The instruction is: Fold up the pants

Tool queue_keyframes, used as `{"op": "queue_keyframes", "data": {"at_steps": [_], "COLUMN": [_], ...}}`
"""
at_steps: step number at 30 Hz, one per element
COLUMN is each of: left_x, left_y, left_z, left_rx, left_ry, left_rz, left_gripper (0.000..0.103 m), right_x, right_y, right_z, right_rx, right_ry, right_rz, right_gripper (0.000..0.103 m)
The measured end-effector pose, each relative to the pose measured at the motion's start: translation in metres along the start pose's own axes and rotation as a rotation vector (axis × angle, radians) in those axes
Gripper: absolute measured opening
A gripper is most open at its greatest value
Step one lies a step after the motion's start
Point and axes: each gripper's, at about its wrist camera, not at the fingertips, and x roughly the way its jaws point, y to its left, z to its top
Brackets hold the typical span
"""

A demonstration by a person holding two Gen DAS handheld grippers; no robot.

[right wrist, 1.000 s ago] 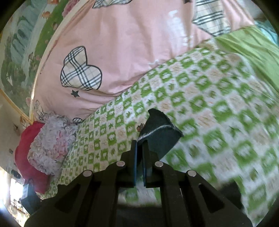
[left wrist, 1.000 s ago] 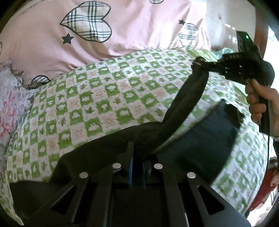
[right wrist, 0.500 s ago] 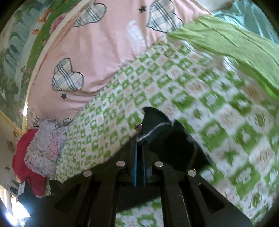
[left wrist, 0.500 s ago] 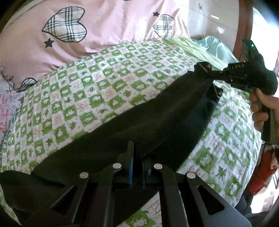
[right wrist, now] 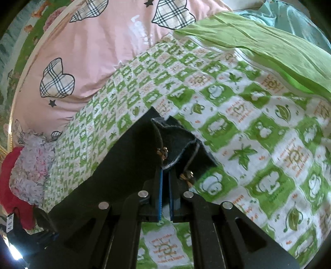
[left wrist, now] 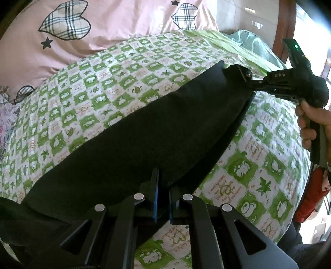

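Note:
Black pants lie stretched in a long band across the green-and-white checked bedspread. My left gripper is shut on the near edge of the pants. My right gripper is shut on the pants' waist corner, where brass zipper pulls show. In the left wrist view the right gripper holds the far end of the pants at the upper right, a hand on its handle. The pants run back to the lower left in the right wrist view.
A pink quilt with plaid hearts lies behind the bedspread. A plain green sheet and teal cloth lie at the right. A floral cloth and red cloth sit at the left. The bed's edge drops off at the right.
Both grippers have pulled the pants from a hanging, twisted strip into a flat band and lowered it close to the bedspread. Both stayed shut on the cloth.

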Motion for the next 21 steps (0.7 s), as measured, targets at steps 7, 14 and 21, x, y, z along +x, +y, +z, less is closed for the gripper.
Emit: {"op": "queue_keyframes", "data": {"at_steps": [7,14,21], "left_x": [0.002,-0.028,-0.059], "left_y": [0.003,0.027,0.073], "left_z": [-0.005,-0.021,-0.049], "left_rx": [-0.035,-0.197,-0.434], "left_ry": [0.021,-0.01,-0.023], "left_rz": [-0.009,-0.004,0.054], "left_gripper": [0.024,0.056,0.061], "right_x": [0.0,-0.03,-0.047], "right_y": [-0.005,0.004,0.038], "right_z": [-0.003,-0.004,-0.013], "right_rx": [0.038,0.023,-0.081], "right_ry": [0.023,-0.048,-0.079], "right_rz": [-0.017,0.006,0.102], "right_gripper": [0.013,0.058,0.058]}}
